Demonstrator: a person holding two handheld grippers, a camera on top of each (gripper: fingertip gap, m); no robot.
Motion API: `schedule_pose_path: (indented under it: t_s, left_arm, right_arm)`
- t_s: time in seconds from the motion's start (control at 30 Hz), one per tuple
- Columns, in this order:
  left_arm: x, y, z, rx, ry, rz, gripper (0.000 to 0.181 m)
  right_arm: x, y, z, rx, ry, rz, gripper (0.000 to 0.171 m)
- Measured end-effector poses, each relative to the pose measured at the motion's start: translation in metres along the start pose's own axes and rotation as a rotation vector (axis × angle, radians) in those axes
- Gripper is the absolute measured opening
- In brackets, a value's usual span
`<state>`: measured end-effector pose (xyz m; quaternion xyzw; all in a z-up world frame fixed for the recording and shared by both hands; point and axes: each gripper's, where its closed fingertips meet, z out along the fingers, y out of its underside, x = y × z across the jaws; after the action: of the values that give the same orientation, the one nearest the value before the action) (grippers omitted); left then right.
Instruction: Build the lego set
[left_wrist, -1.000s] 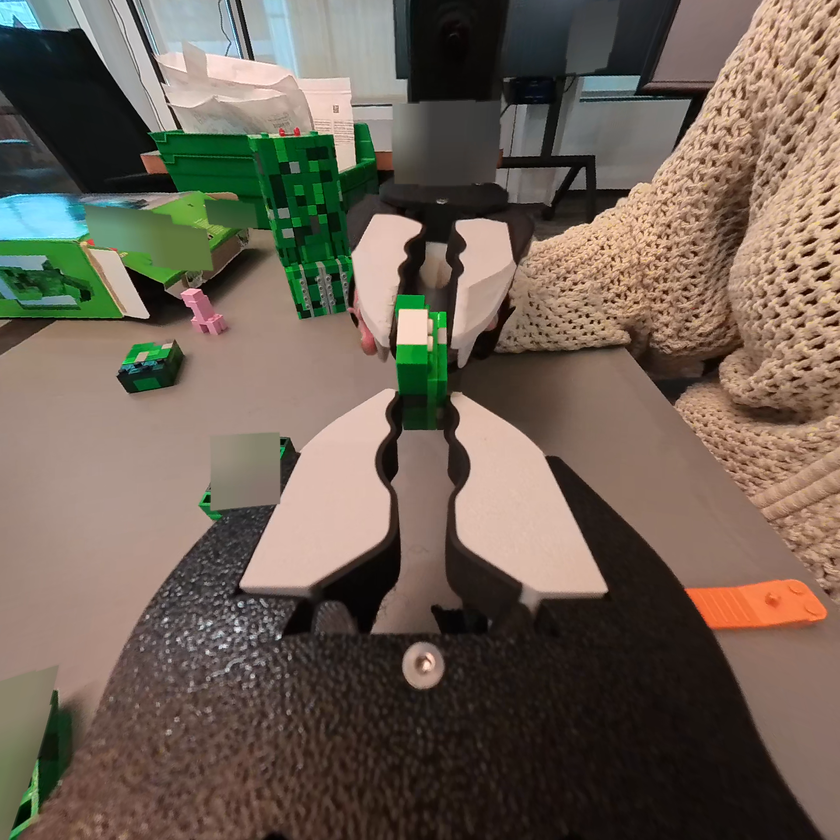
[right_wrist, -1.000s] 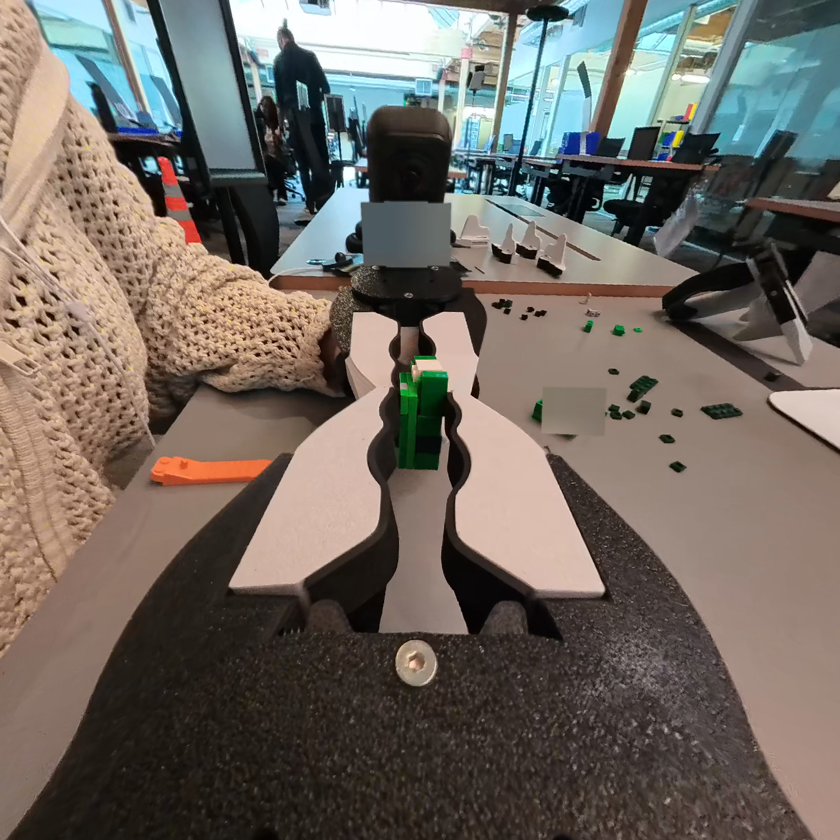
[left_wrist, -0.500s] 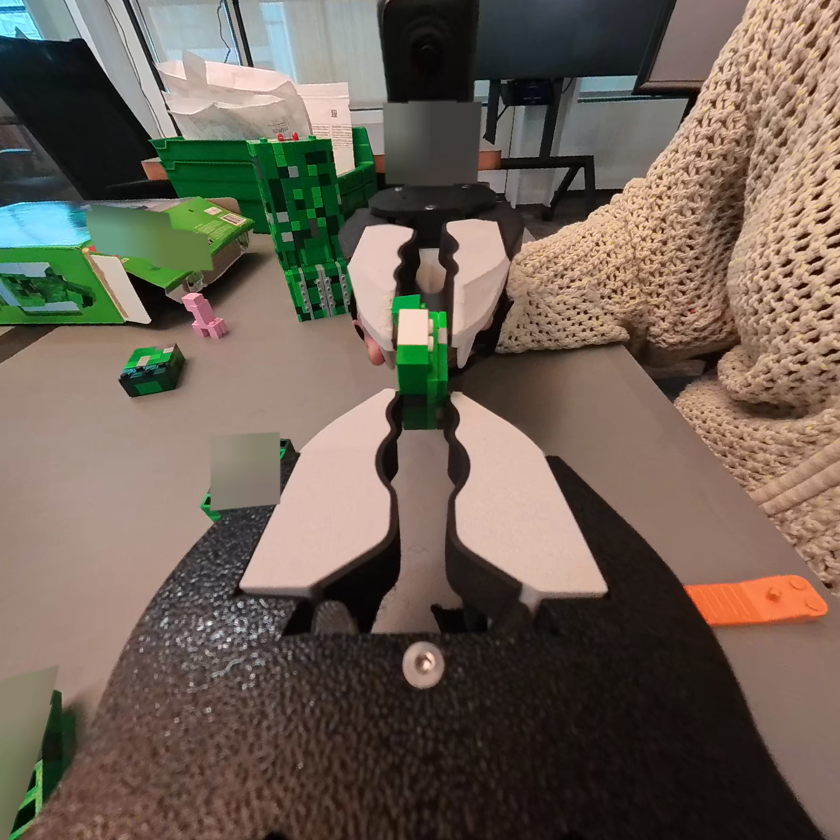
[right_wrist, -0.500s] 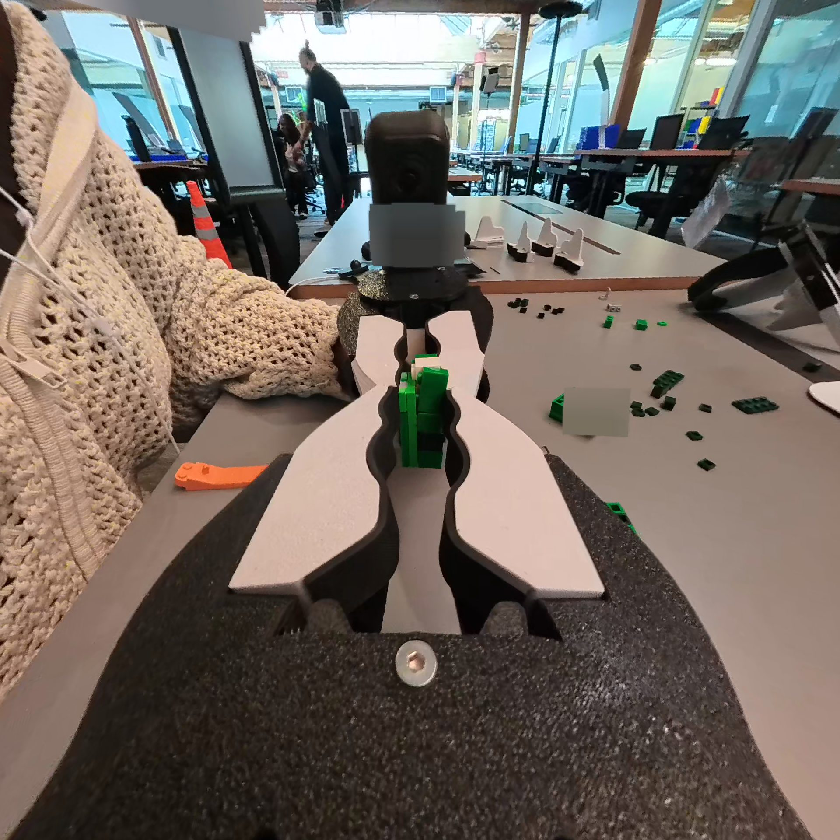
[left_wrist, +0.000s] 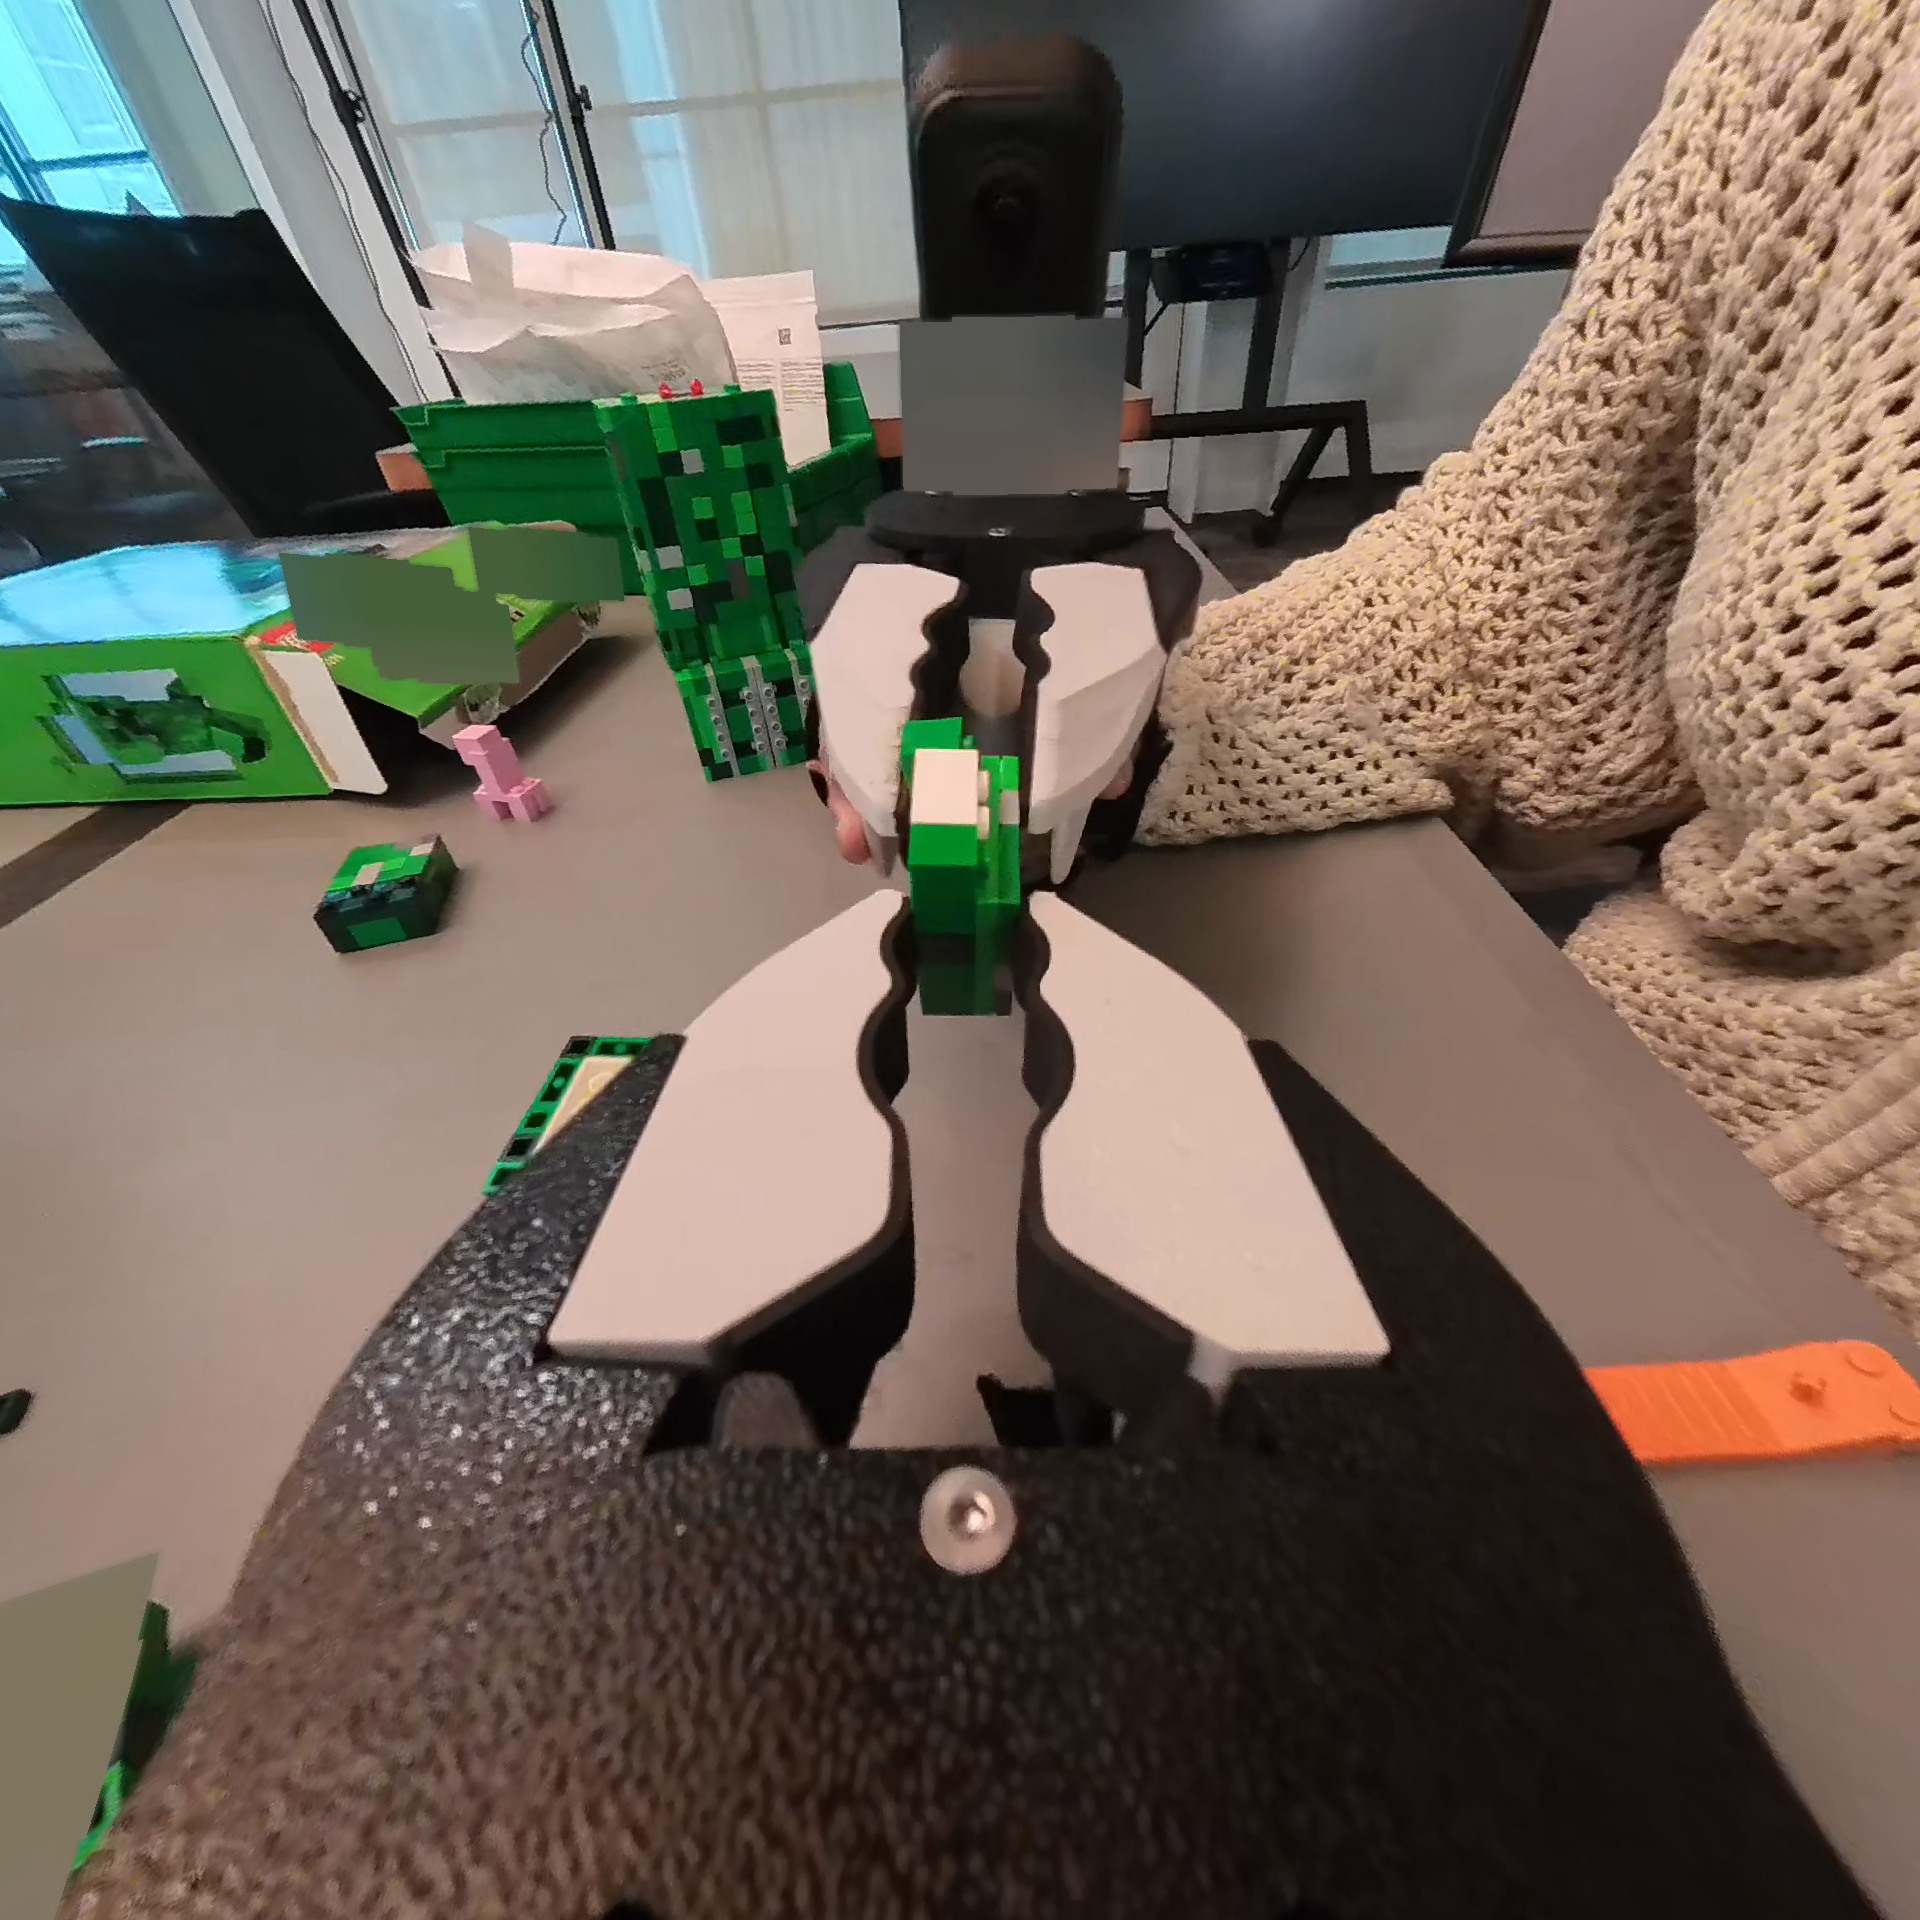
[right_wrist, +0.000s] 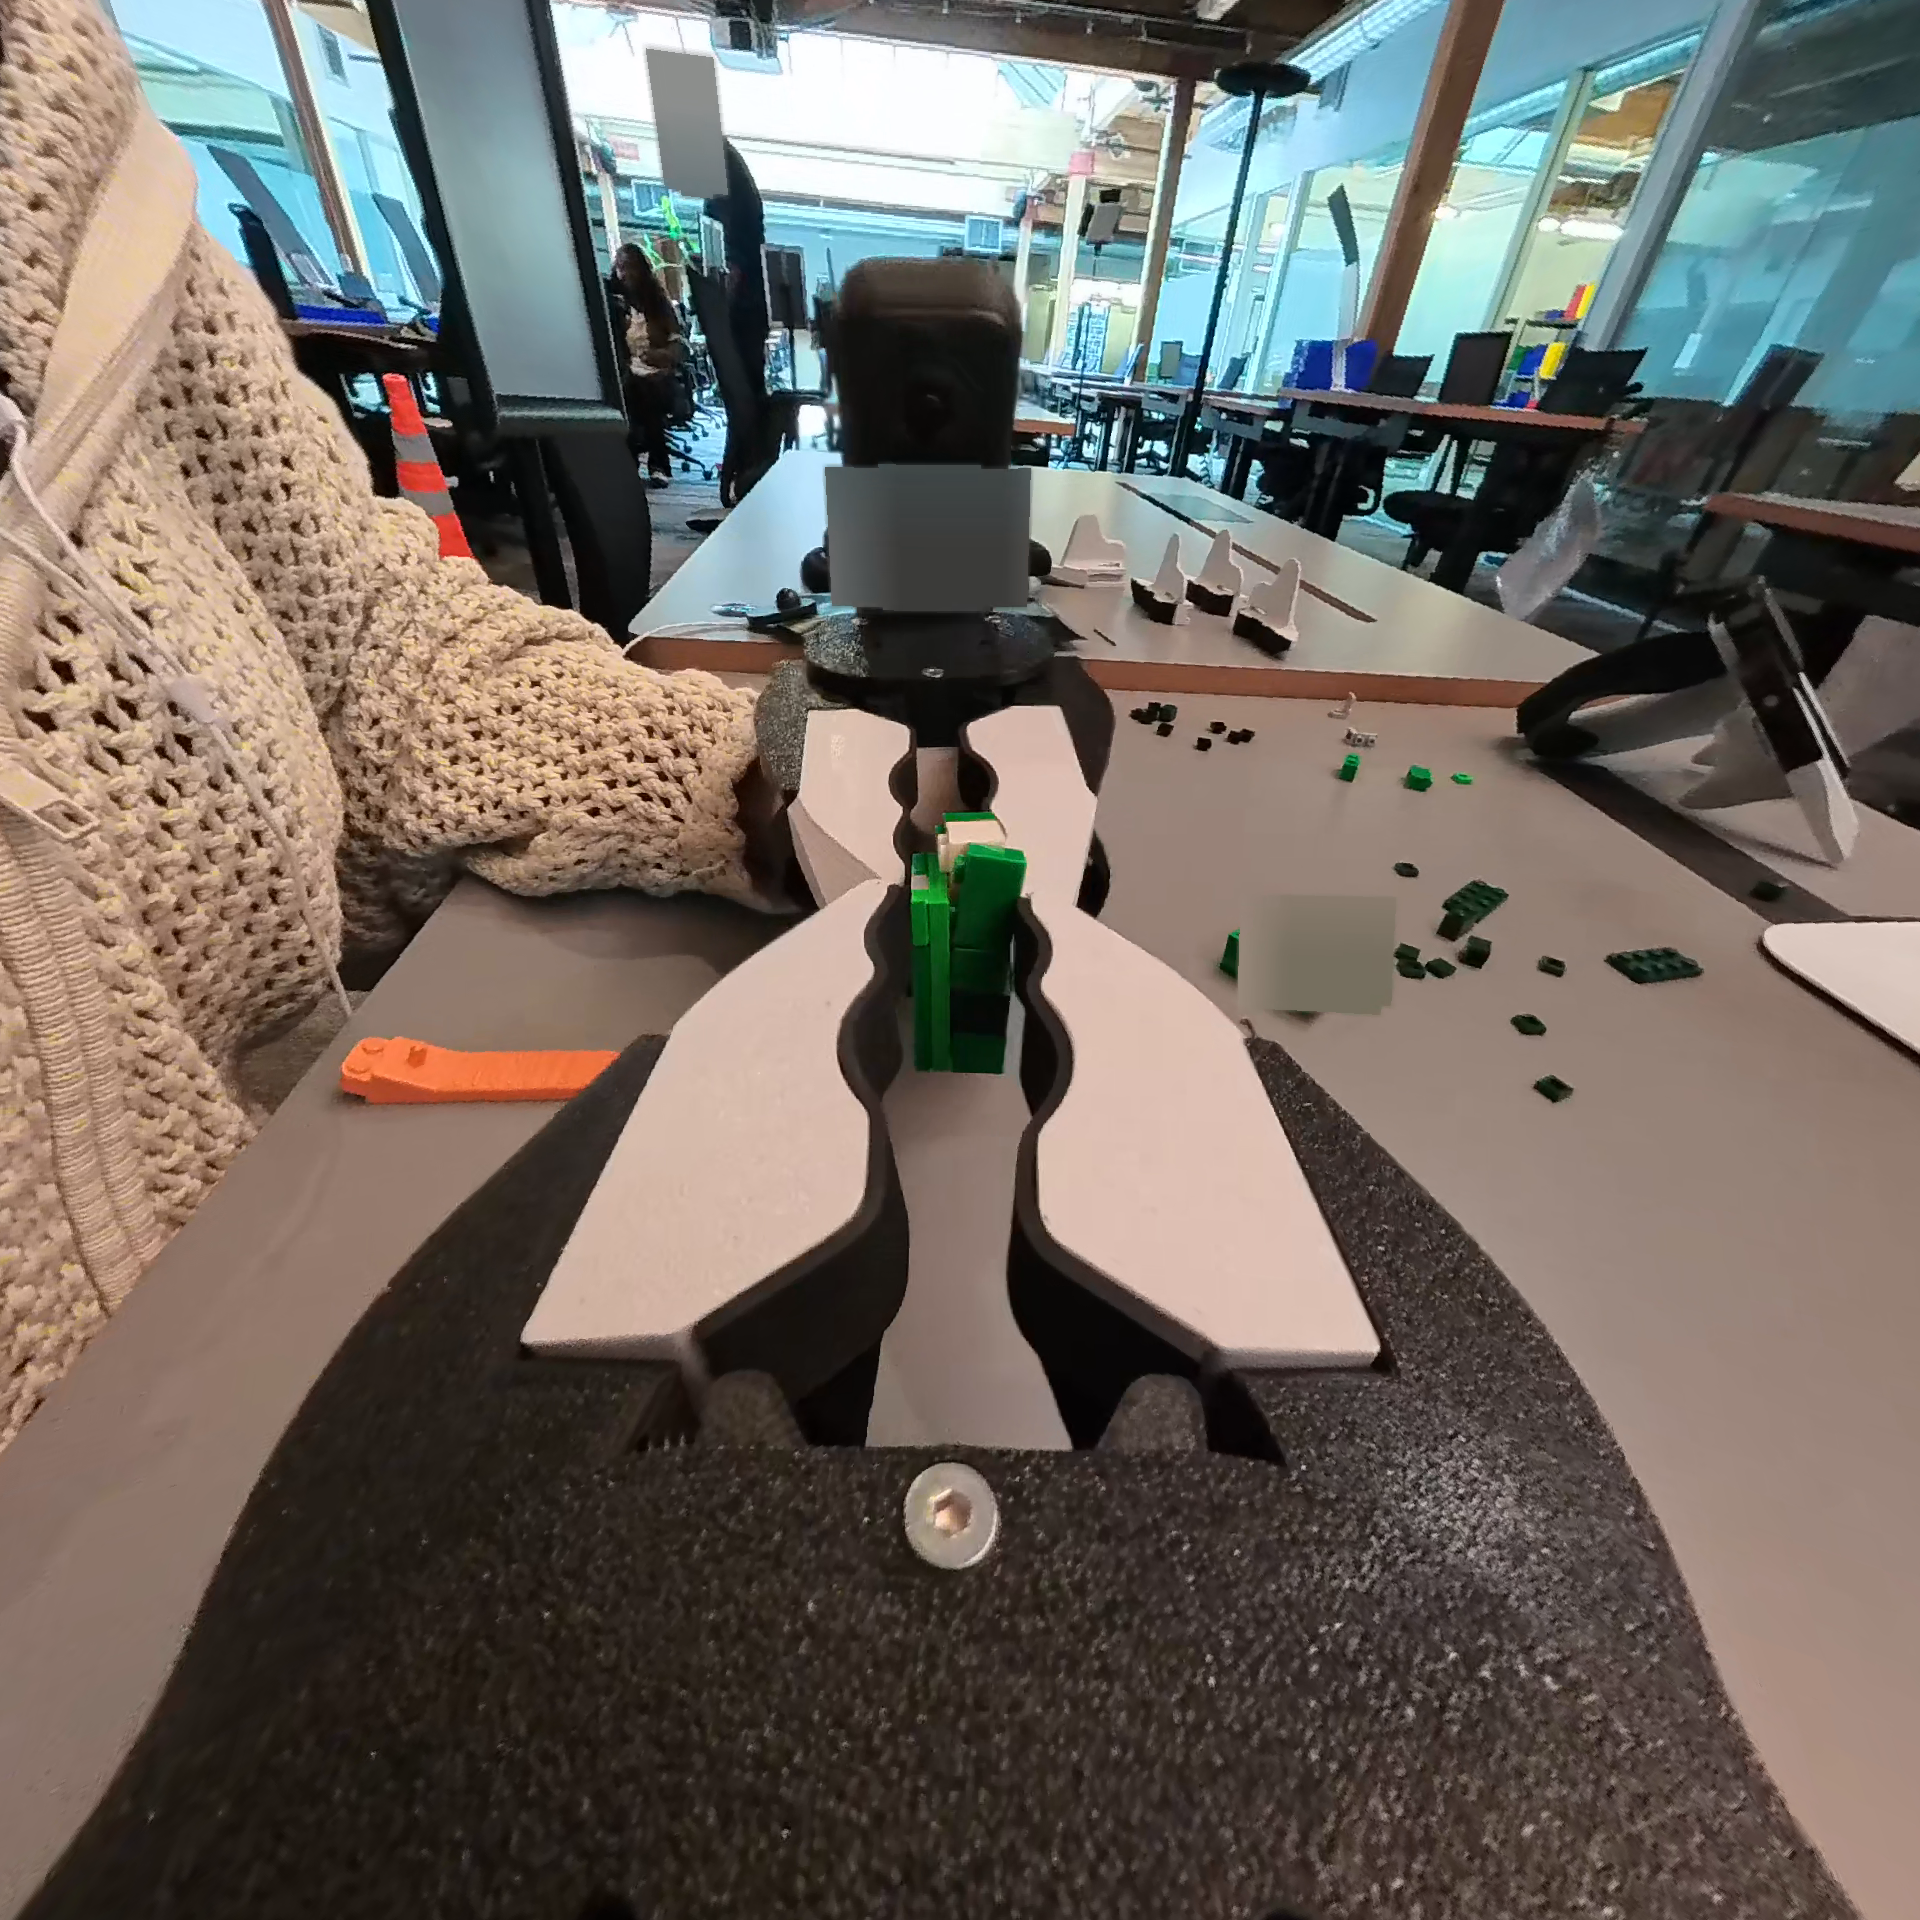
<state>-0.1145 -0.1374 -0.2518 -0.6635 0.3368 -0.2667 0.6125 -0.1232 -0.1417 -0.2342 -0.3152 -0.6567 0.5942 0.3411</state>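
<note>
A small green brick assembly (left_wrist: 951, 894) with a white piece on top is held upright above the grey table (left_wrist: 312, 1091). My left gripper (left_wrist: 961, 930) is shut on its lower part from the near side. My right gripper (left_wrist: 971, 831) faces it and closes on the upper part. In the right wrist view the same assembly (right_wrist: 971, 966) sits between the tips of my right gripper (right_wrist: 954, 914), with the left gripper (right_wrist: 940, 821) behind it. The contact faces are hidden by the fingers.
A tall built green pixel figure (left_wrist: 717, 582), a green set box (left_wrist: 156, 717), a pink figure (left_wrist: 504, 774) and a dark green cube (left_wrist: 387, 894) stand at the left. An orange brick separator (right_wrist: 478, 1070) lies by the knitted sleeve (right_wrist: 468, 727). Loose dark green pieces (right_wrist: 1465, 914) lie at the right. The grippers are tip to tip, or close to it.
Both grippers stay closed on the green assembly. The pair has shifted only slightly, and the background has moved a little in both views.
</note>
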Motion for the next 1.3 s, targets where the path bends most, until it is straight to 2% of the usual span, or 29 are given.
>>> schedule_pose_path:
  t_s: [0.4,0.63,0.8,1.03,1.3]
  left_arm:
    - [0.0024,0.0024,0.0008,-0.025,0.033,-0.051,0.017]
    - [0.0042,-0.0010,-0.0014,0.001,0.044,-0.033,0.017]
    - [0.0041,-0.0018,-0.0015,0.005,0.042,-0.029,0.017]
    - [0.0018,-0.0036,-0.0030,0.019,0.035,-0.042,0.017]
    - [-0.0004,-0.0051,-0.0042,0.032,0.026,-0.047,0.017]
  right_arm:
    - [-0.0017,0.0021,-0.0021,-0.044,0.003,-0.090,0.018]
    - [-0.0042,-0.0023,0.0001,-0.012,-0.007,-0.032,0.019]
    - [0.0010,0.0004,-0.0008,-0.035,0.034,-0.058,0.030]
    - [-0.0022,-0.0020,-0.0025,-0.030,0.019,-0.073,0.019]
    - [-0.0027,-0.0037,-0.0018,-0.028,0.013,-0.044,0.017]
